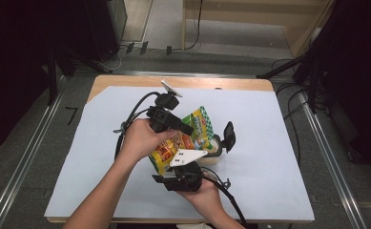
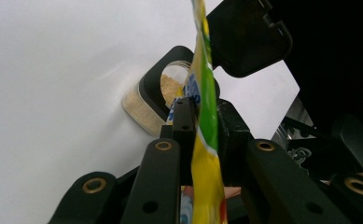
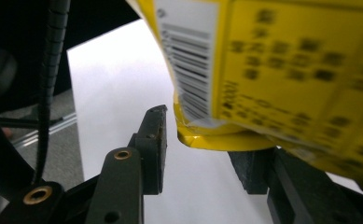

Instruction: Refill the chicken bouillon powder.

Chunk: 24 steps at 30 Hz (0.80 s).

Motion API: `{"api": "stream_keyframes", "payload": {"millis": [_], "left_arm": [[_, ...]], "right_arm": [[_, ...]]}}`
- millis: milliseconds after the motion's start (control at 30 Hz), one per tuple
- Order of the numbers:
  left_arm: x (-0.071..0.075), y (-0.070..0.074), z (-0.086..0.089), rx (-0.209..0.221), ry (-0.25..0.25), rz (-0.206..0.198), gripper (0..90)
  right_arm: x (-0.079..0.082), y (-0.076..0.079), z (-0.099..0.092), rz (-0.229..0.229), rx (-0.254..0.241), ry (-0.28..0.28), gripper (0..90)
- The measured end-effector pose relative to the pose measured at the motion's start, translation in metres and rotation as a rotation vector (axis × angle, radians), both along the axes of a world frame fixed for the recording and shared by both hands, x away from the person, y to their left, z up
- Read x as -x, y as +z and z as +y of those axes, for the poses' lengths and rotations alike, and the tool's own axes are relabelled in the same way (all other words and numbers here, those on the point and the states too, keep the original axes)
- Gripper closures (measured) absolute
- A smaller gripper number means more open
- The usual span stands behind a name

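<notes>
**Snack bag held over an open jar**

In the left gripper view, the left gripper is clamped on the thin edge of a yellow-and-green snack bag, the film pinched flat between both pads. Just beyond the jaw tips lies a clear jar with beige crumbs inside, its black hinged lid swung open past it. The high view cannot show those crumbs; it gives the jar as a small shape just beyond the bag.

In the right gripper view, the right gripper has the bag's lower end between its jaws. A gap shows between the near pad and the bag, and the far side is hidden by the film, so whether it is gripping cannot be told. This view alone shows the bag's back: a white barcode panel and rows of dark print on yellow, too blurred to read.

From the high view, both hands hold the bag tilted above the white table, the left gripper at its upper part, the right gripper below it. Front graphics are red, yellow and green; no wording is legible.
</notes>
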State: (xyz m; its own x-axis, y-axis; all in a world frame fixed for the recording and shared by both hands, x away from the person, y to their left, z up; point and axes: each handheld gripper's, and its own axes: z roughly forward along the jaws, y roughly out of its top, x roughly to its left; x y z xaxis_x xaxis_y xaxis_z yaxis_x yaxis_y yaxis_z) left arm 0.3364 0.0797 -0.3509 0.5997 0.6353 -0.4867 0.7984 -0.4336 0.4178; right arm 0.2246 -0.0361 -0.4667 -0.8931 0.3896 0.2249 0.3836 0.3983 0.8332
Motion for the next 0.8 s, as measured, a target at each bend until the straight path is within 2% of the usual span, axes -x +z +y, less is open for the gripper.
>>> {"api": "stream_keyframes", "payload": {"millis": [133,400,800], "left_arm": [[0.001,-0.004,0.001,0.013,-0.001,0.006,82.7],[0.005,-0.008,0.006,0.028,-0.007,-0.026,84.1],[0.012,-0.008,0.017,0.052,0.0,-0.038,86.2]], "right_arm": [[-0.002,-0.003,-0.003,-0.003,0.005,-0.003,60.1],[-0.002,-0.006,-0.003,0.0,0.023,0.001,60.0],[-0.005,-0.012,-0.003,0.013,0.045,0.0,59.3]]}}
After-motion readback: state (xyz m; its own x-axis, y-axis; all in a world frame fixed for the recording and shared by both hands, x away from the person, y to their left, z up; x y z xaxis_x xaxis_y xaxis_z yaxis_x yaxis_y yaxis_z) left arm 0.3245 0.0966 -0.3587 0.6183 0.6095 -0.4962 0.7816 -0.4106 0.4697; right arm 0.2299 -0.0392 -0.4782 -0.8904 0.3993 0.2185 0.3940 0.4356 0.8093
